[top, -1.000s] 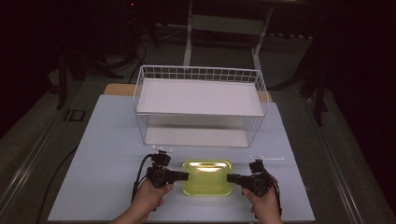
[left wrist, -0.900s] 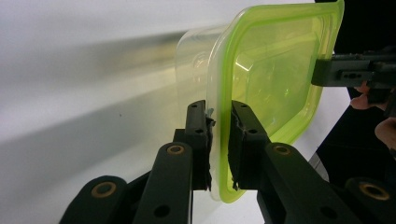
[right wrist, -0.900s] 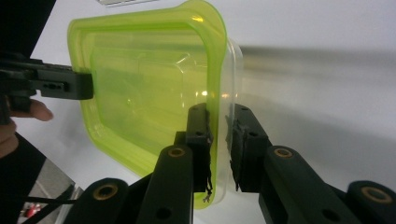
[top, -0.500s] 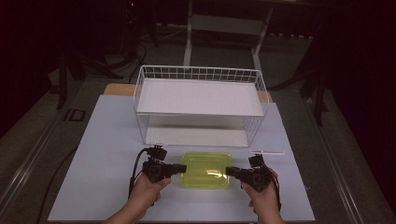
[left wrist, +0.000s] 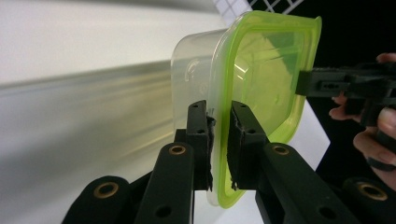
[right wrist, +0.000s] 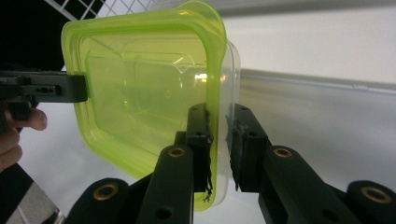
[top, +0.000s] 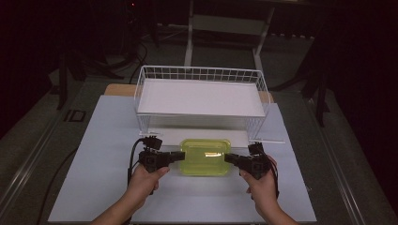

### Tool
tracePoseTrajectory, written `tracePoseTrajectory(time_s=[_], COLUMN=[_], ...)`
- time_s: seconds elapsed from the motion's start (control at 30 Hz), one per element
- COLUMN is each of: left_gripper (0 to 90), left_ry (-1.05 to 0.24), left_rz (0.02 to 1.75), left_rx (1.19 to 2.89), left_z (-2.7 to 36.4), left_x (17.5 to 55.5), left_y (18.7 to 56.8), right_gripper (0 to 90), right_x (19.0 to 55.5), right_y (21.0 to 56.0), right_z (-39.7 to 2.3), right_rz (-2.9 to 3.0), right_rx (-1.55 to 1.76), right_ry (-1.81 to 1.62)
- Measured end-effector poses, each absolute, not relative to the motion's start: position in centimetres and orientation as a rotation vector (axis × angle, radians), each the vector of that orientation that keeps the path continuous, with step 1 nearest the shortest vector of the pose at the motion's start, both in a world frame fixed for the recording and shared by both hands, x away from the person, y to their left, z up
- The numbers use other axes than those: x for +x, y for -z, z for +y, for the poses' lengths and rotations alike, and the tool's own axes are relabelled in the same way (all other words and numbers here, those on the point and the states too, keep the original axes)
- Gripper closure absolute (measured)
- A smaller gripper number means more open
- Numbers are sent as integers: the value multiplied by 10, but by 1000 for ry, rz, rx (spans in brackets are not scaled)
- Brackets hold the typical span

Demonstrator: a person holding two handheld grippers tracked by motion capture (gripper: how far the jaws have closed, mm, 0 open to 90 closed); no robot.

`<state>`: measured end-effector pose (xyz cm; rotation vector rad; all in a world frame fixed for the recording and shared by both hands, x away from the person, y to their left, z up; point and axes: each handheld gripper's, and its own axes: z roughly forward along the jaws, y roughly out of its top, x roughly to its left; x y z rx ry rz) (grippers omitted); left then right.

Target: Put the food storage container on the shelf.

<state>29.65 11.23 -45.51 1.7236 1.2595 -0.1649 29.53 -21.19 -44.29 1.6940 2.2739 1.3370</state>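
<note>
The clear container with a green lid [top: 205, 157] hangs just in front of the wire basket [top: 200, 75], gripped at both short ends. The left gripper [top: 180, 155] has its jaws narrowed onto the lid rim, and the right gripper [top: 228, 158] pinches the opposite rim the same way. This looks like a two-handed carry. The next move likely calls for raising both ends evenly, enough to clear the basket's front wall, which stands in the way. The white table [top: 94, 154] around it lies bare.
</note>
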Motion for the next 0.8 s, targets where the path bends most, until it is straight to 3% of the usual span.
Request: tracePoseTrajectory(time_s=[0.8], left_gripper=[809], left_ry=[79], left_rz=[1270], left_rx=[1649], left_z=[120], left_x=[355], left_y=[486], right_gripper=[788], right_x=[357], right_y=[466], right_z=[-194], right_rz=[2174], right_rx=[1738], right_ry=[-1304])
